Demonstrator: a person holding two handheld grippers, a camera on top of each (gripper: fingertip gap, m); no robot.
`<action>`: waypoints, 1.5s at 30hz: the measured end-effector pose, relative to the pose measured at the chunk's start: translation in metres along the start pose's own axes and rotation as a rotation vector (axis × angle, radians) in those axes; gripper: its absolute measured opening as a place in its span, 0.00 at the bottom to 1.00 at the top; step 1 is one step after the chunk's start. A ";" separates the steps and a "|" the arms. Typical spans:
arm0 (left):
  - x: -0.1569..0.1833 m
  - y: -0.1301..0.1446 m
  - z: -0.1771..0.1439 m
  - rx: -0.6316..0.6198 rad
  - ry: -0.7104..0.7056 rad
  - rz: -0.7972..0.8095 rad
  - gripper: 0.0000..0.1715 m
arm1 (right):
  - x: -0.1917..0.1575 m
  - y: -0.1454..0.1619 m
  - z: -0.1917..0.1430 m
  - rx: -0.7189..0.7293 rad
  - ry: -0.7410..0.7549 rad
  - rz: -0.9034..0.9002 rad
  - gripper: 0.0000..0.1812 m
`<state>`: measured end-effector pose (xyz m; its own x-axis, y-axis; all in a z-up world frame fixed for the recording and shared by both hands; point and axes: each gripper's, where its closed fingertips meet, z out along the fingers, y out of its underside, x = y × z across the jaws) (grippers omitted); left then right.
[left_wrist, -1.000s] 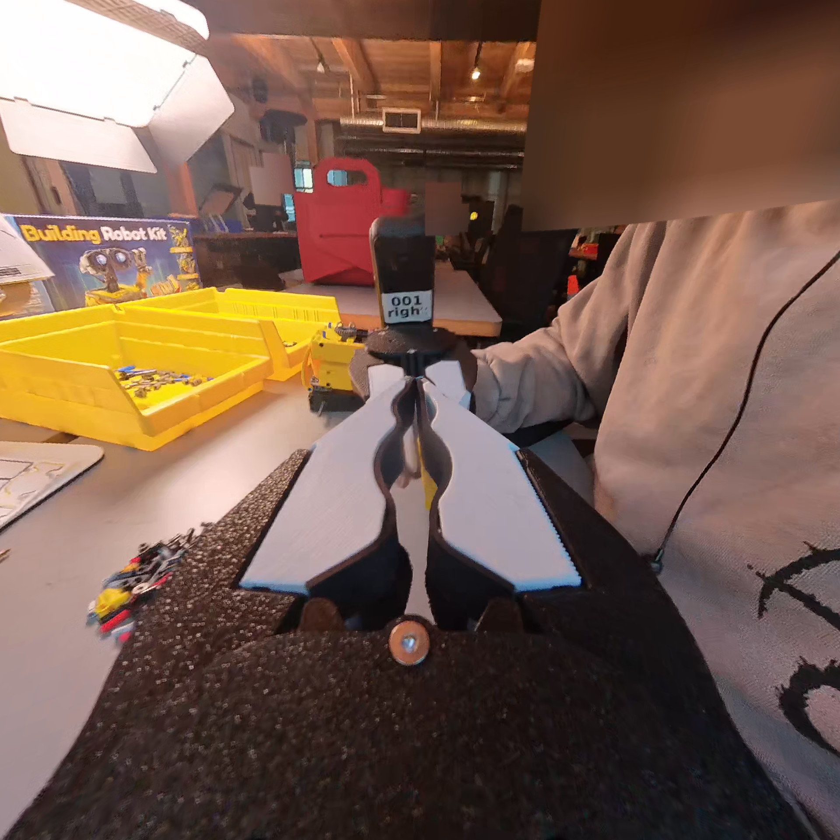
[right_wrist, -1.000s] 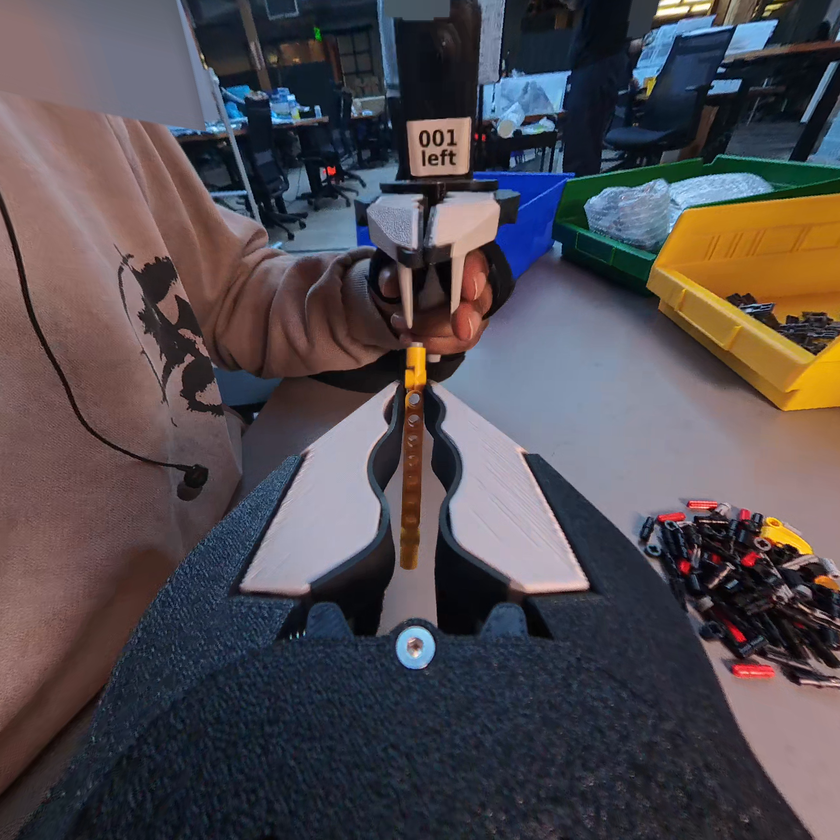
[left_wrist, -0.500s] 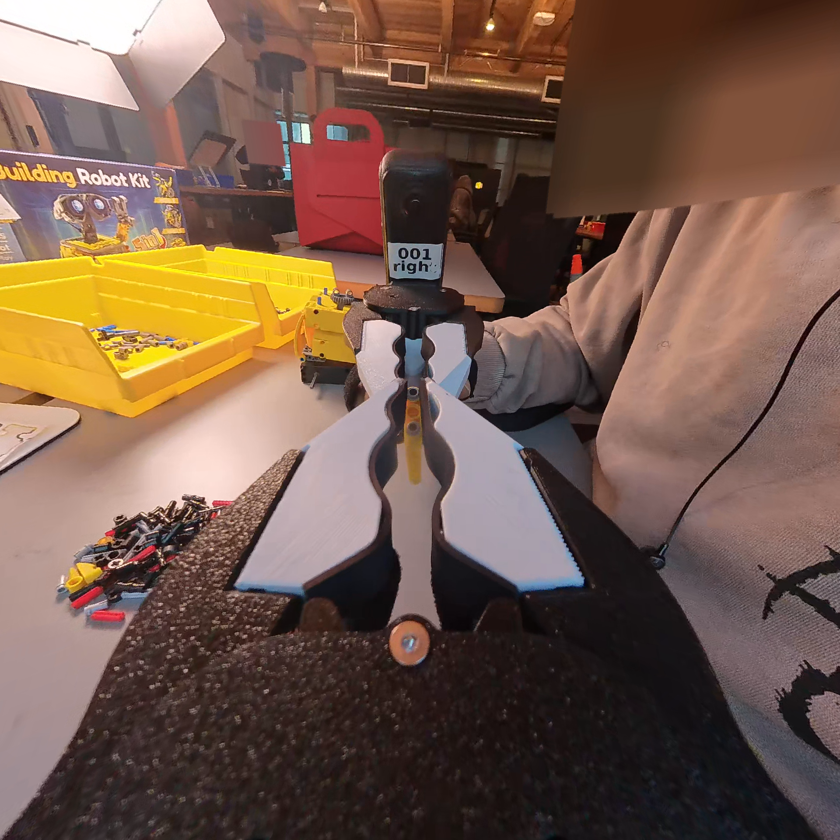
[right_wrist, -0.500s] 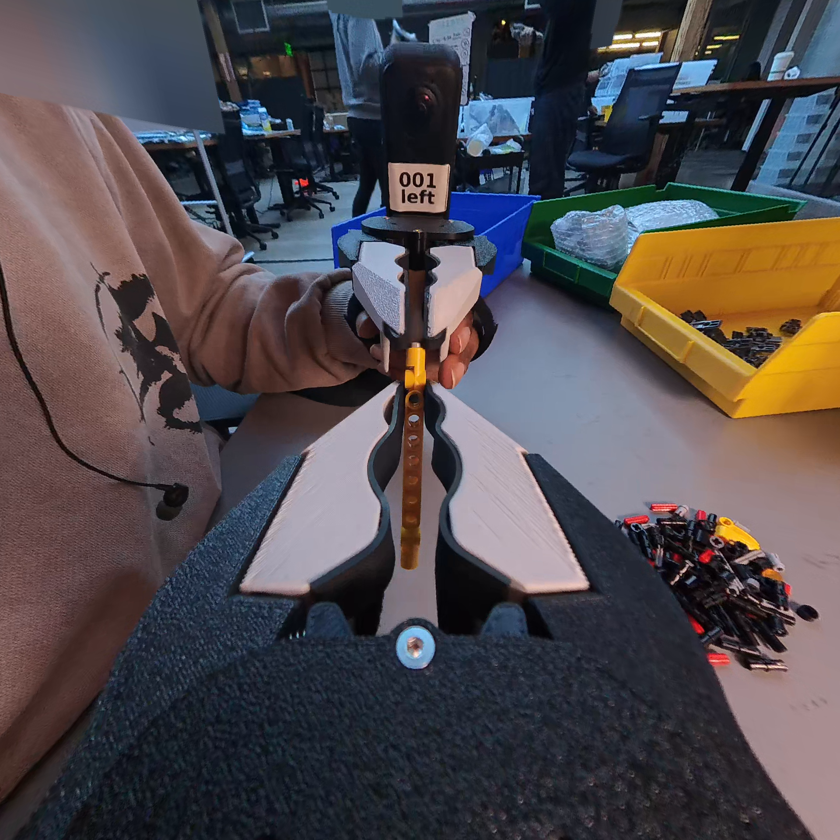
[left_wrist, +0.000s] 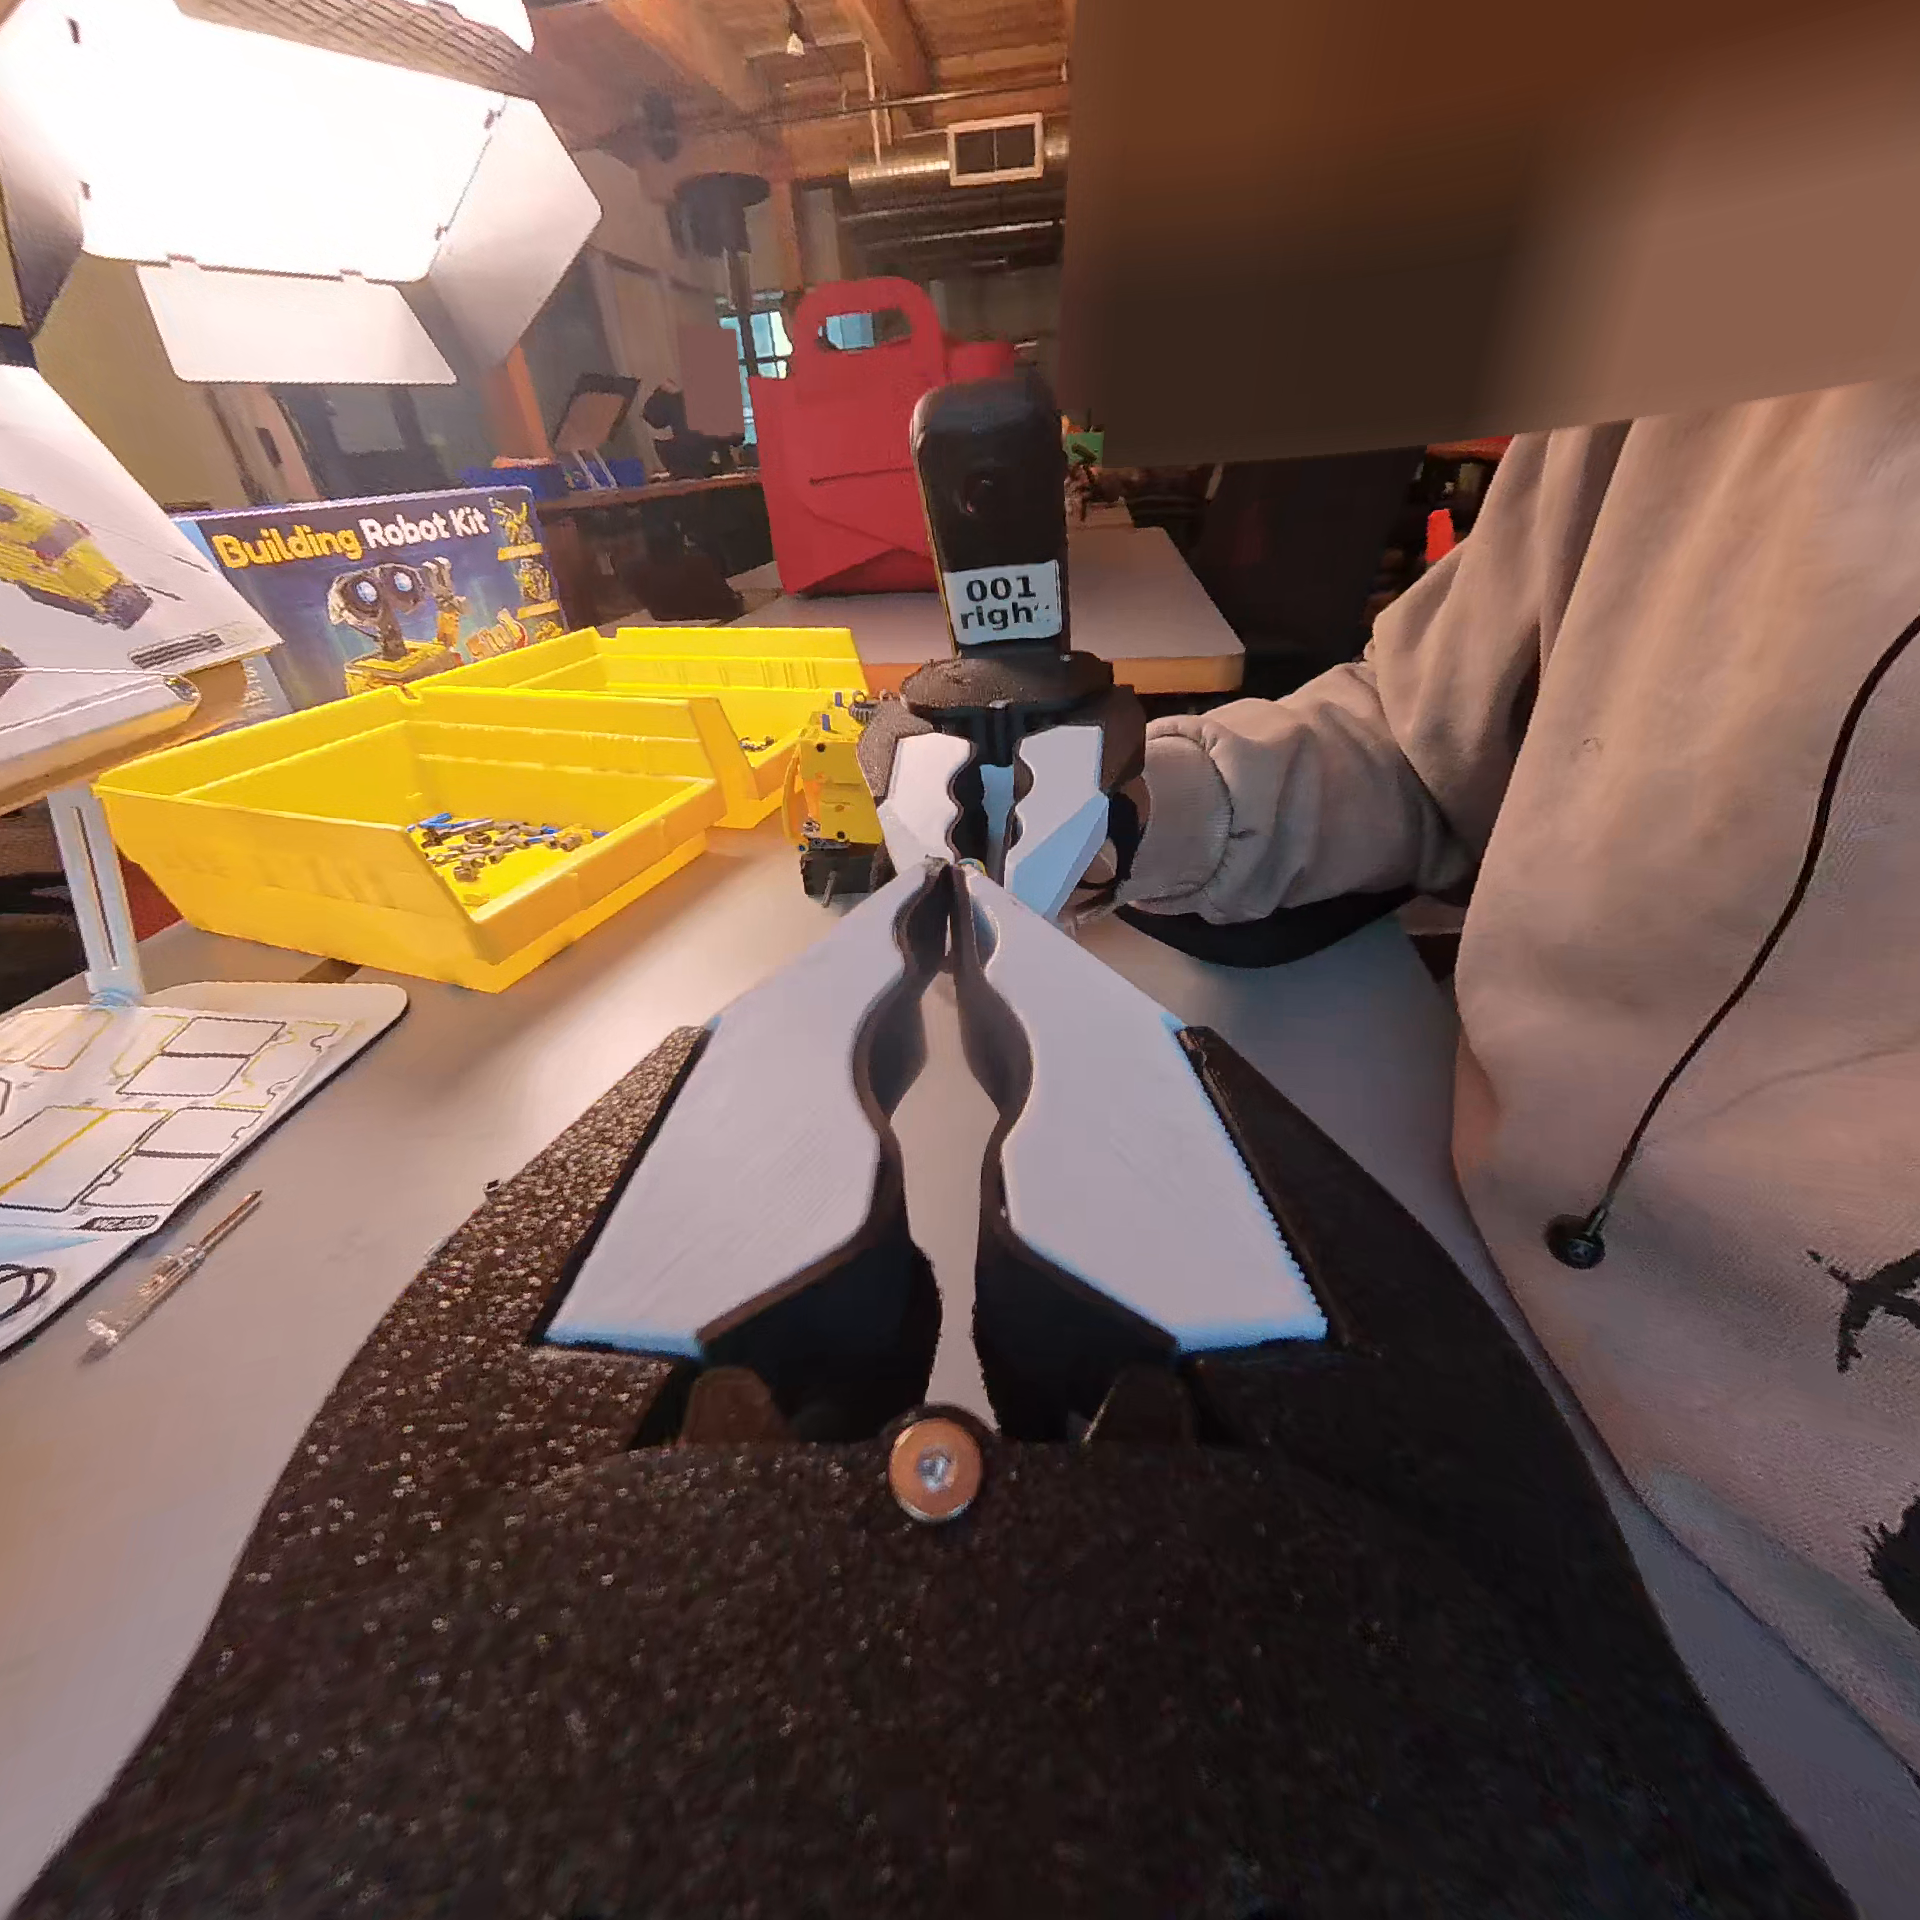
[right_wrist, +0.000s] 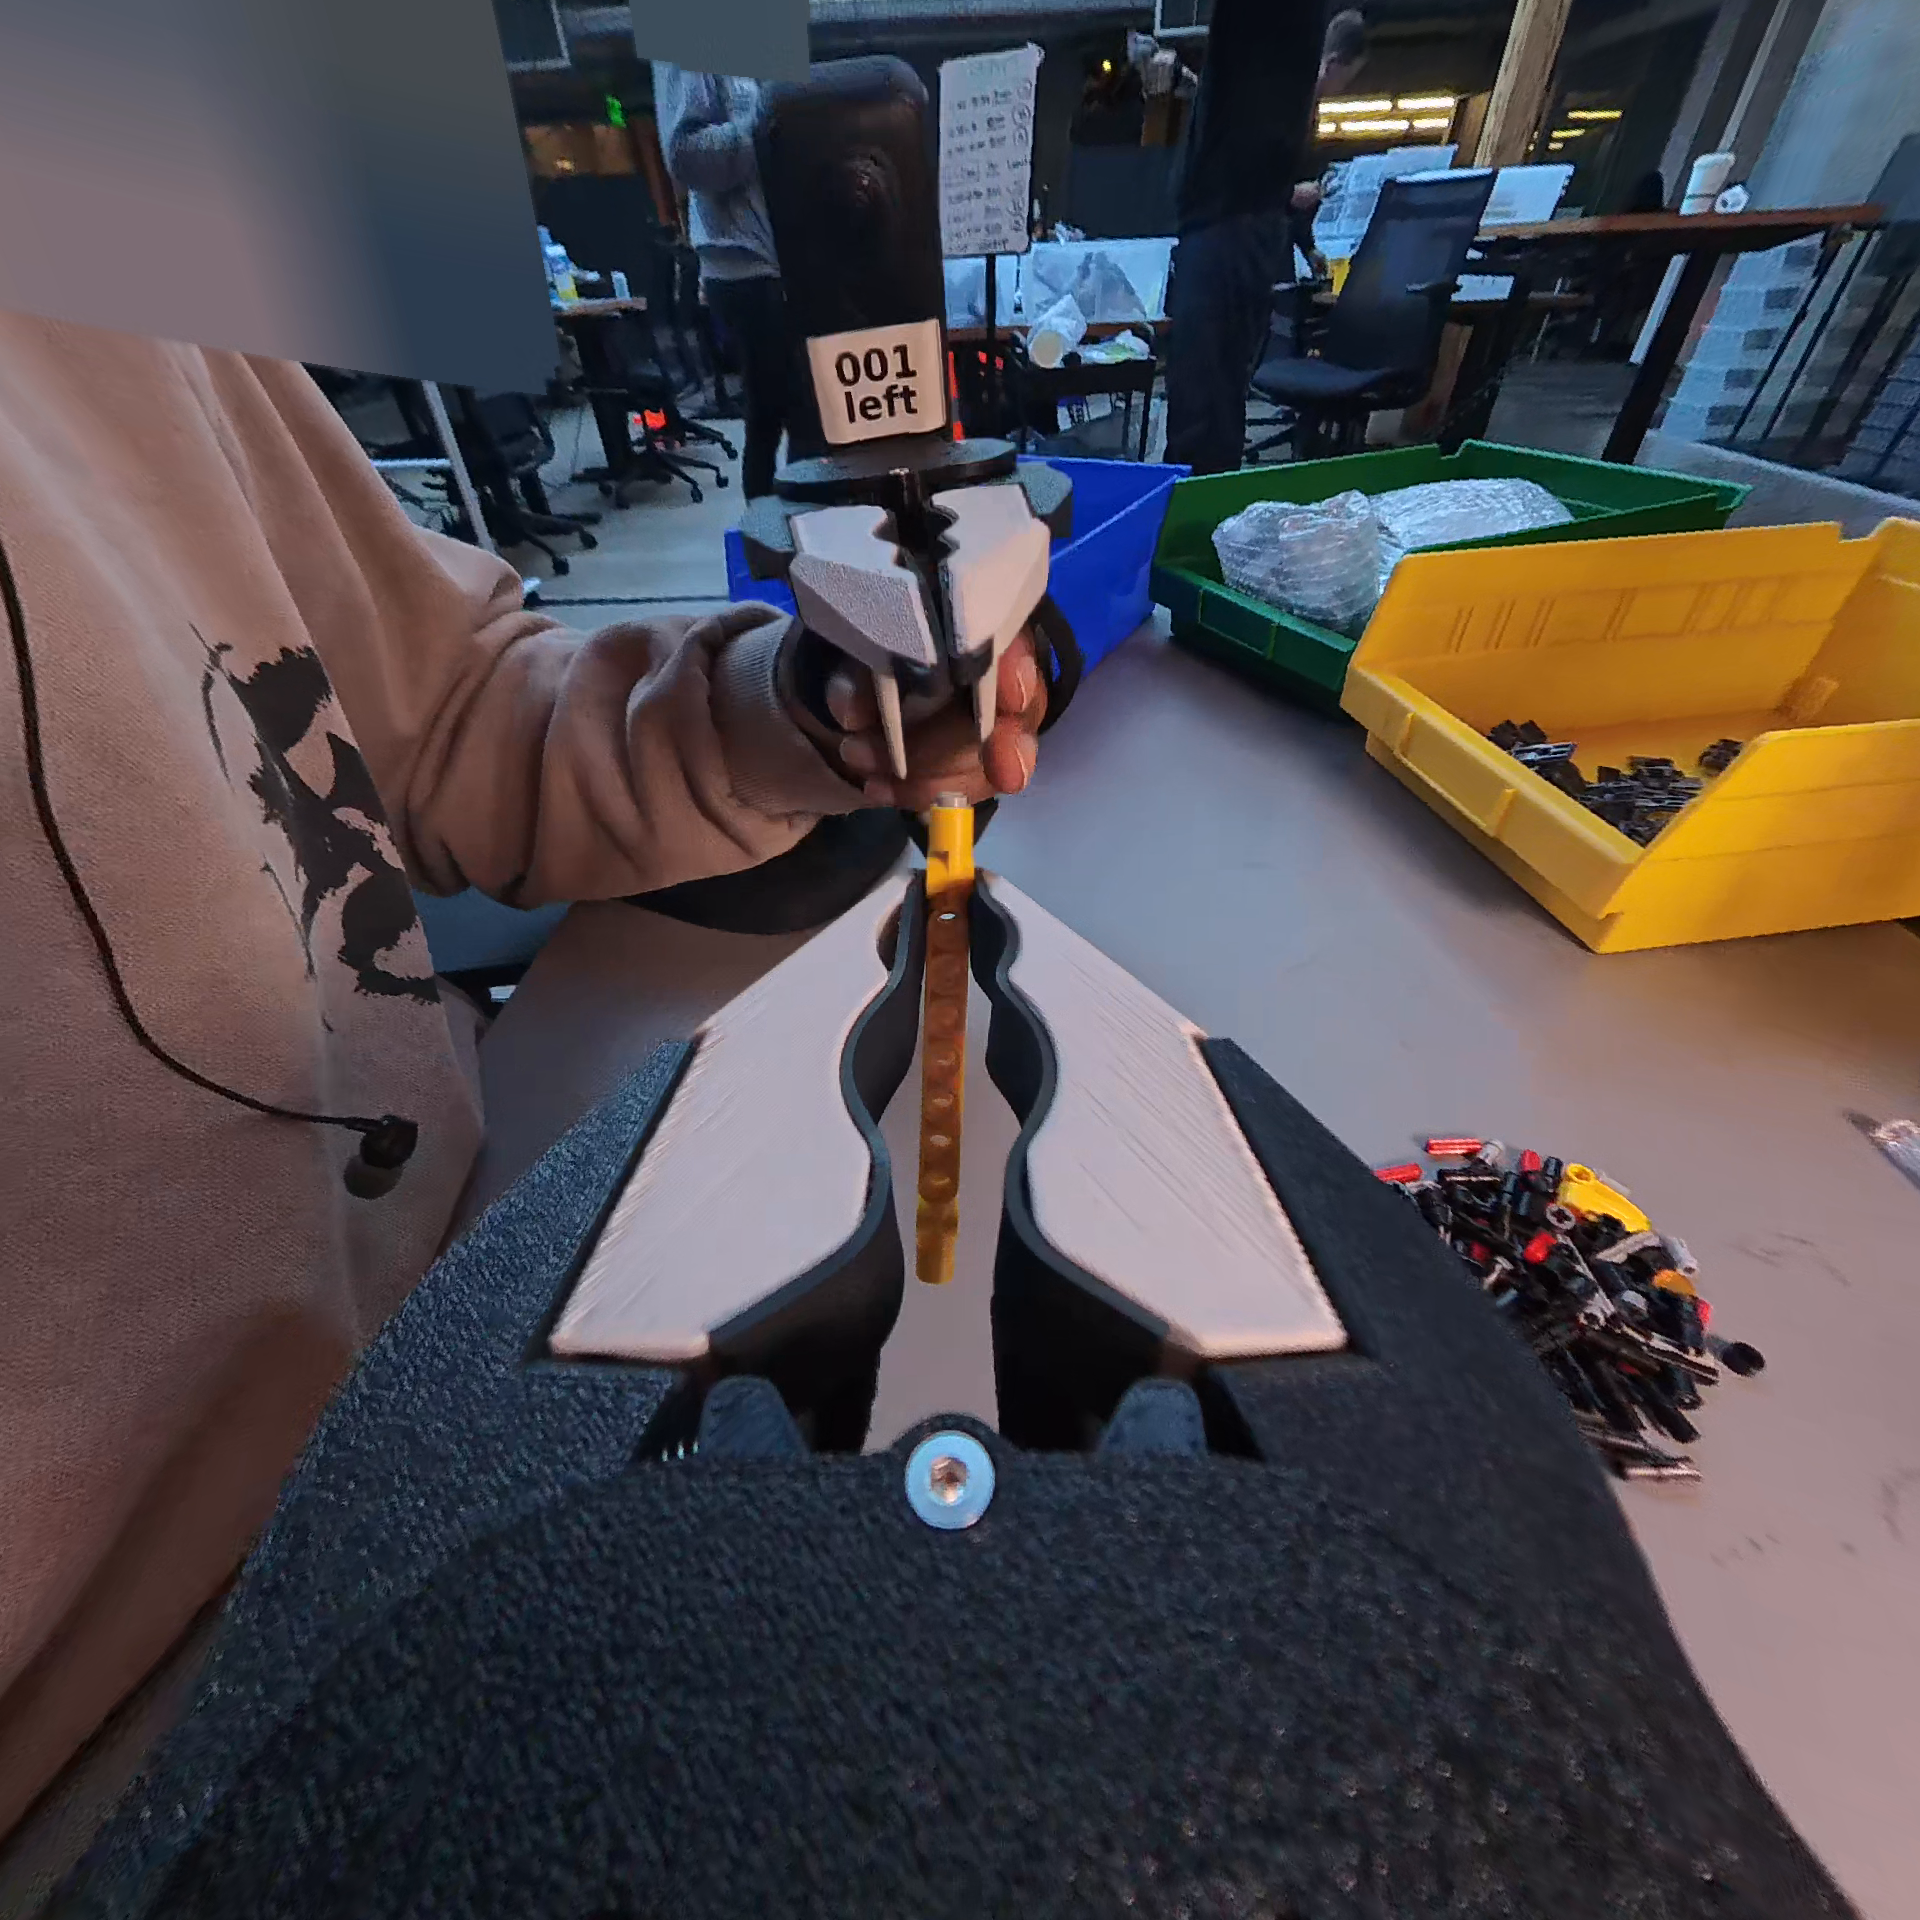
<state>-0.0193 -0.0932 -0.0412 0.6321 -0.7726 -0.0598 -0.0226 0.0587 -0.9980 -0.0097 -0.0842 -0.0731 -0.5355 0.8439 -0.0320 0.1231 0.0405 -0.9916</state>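
Yellow perforated beam (right_wrist: 943, 1060) is pinched lengthwise between the fingers of the right hand-held gripper (right_wrist: 948, 894), its tip with a small grey pin sticking out past the fingertips toward the left hand-held gripper (right_wrist: 935, 727), whose fingers are spread apart in that view though they look pressed together in its own wrist view, just short of the beam. Both hover over the grey bench (right_wrist: 1299, 935). Loose pile of black and red pins (right_wrist: 1579, 1278) lies right of the right gripper, with a yellow bin (right_wrist: 1662, 831) holding black parts beyond it toward the bench's far edge.
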 end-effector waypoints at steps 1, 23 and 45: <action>-0.003 -0.003 -0.002 0.021 -0.014 -0.011 0.00 | 0.001 0.000 -0.001 0.007 0.000 0.012 0.04; 0.014 0.006 0.013 0.009 0.064 -0.062 0.03 | -0.008 -0.008 0.000 0.035 -0.015 -0.051 0.04; 0.019 0.012 0.013 -0.040 0.078 -0.011 0.01 | -0.012 -0.004 -0.001 -0.030 0.011 -0.174 0.04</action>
<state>0.0025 -0.0994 -0.0538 0.5705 -0.8199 -0.0482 -0.0475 0.0257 -0.9985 -0.0032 -0.0936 -0.0687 -0.5422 0.8283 0.1416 0.0544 0.2028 -0.9777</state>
